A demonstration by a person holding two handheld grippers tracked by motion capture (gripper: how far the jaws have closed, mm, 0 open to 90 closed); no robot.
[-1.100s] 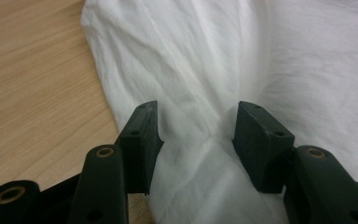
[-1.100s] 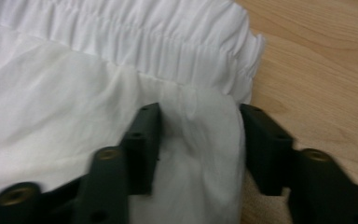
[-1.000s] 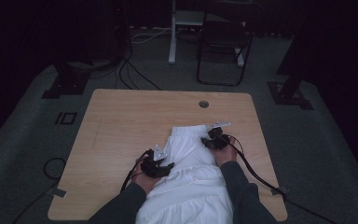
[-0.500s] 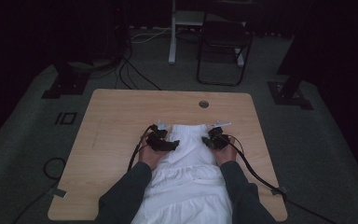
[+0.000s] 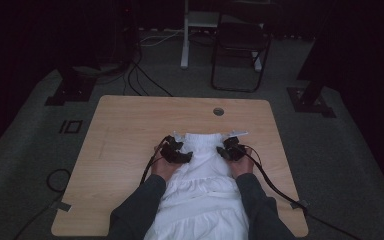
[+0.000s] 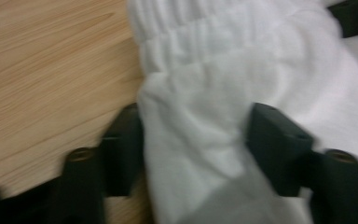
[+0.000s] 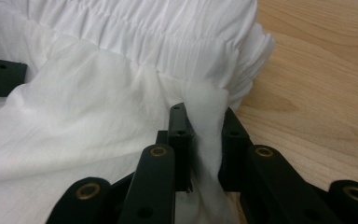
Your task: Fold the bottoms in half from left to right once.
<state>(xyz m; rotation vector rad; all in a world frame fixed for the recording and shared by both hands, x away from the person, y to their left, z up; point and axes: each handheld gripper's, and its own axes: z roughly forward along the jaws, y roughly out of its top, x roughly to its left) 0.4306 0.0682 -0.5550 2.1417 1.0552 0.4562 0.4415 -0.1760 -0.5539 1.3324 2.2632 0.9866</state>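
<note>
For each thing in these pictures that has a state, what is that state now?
White garment: lying on the table, elastic band end away from the person, wrinkled.
Left gripper: open, fingers apart around a bunch of fabric.
Right gripper: shut on a fold of fabric.
Table: garment resting on it.

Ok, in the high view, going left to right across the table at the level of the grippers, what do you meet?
Bare table → left gripper → white garment → right gripper → the right gripper's cable.
</note>
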